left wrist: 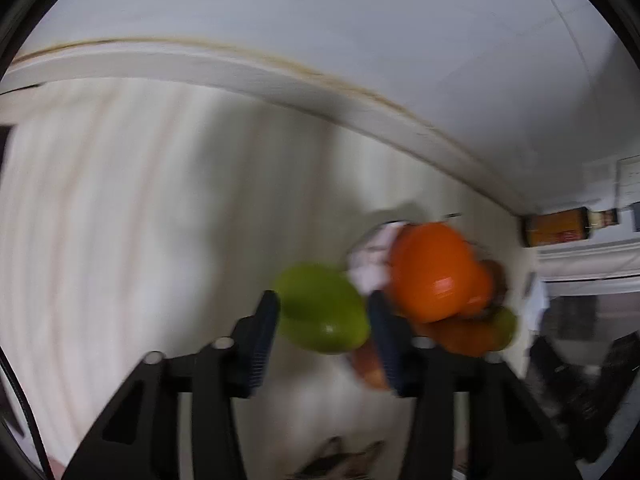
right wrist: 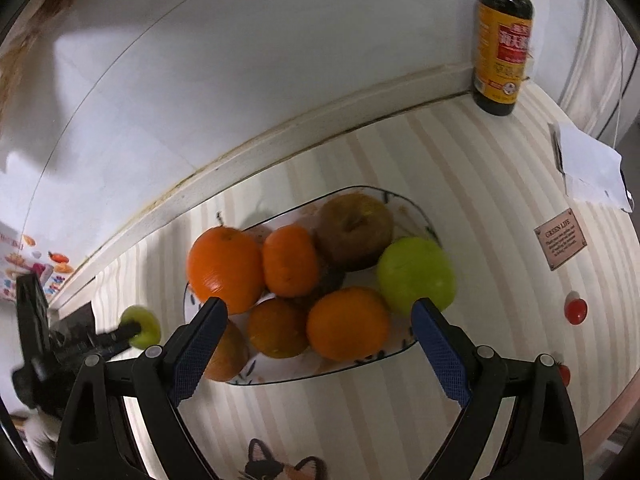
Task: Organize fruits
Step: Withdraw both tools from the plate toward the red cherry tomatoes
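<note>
My left gripper (left wrist: 322,316) is shut on a green fruit (left wrist: 322,314) and holds it above the striped table, just left of the plate; it also shows in the right wrist view (right wrist: 141,327). The plate (right wrist: 404,350) holds several oranges (right wrist: 224,268), a brown apple (right wrist: 354,230) and a green apple (right wrist: 416,274). My right gripper (right wrist: 318,326) is open and empty, hovering over the near side of the plate. In the blurred left wrist view a large orange (left wrist: 432,270) sits right of the held fruit.
A dark sauce bottle (right wrist: 502,38) stands at the back by the wall. A white paper (right wrist: 588,168), a small label plaque (right wrist: 560,238) and two small red objects (right wrist: 575,312) lie to the right. The table edge runs along the right.
</note>
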The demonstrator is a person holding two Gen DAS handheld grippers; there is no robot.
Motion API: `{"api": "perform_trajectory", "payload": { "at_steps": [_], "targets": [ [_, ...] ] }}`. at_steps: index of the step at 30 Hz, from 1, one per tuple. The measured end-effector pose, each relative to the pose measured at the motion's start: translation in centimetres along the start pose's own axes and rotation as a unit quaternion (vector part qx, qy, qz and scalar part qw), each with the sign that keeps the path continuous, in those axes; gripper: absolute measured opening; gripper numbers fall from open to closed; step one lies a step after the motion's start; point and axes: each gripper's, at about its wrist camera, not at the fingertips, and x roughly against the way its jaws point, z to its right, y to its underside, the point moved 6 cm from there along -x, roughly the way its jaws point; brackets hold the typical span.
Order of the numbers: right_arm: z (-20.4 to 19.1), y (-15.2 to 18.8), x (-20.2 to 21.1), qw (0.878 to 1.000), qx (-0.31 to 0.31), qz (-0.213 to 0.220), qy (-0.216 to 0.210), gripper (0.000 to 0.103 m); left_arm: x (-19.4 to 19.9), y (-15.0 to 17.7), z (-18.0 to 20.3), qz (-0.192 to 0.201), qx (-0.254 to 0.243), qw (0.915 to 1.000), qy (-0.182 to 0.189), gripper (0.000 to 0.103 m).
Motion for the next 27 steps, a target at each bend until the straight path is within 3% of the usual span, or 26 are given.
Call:
{"api": "perform_trajectory", "payload": {
  "at_steps": [2,7,12,16,25,27],
  "targets": [
    [0.7,-0.3,0.2,1.0,-0.003,0.002,0.002,0.095,-0.1,-1.0,1.2,0.015,-0.014,0.9997,-0.013,0.039],
    [2.2,-0.8,0.2,1.0,-0.013,-0.002,0.001,0.095,-1.7,-4.5,2.7,0.007,-0.009,0.9999,0.002,0.039],
    [2.9,-1.2,0.1,1.0,-0.017,-0.003,-0.003,0.095,-0.4,-4.7,3.3,0.007,-0.011,0.9997,0.019,0.039],
    [3.1,-1.6,0.1,1.0,-0.017,-0.003,-0.004,0.095,-0.8,-2.9,5.0,-0.019,-0.005,0.9976,0.066,0.039],
    [3.5,-2.5,1.4,1.0,-0.018,0.01,-0.014,0.095,-0.4,-2.2,6.0,-0.014,-0.013,0.999,0.039,0.04],
    [3.9,-2.7,1.8,0.999,-0.025,0.012,-0.02,0.095,0.7,-2.0,6.1,-0.003,-0.016,0.9998,0.012,0.04]
  ]
}}
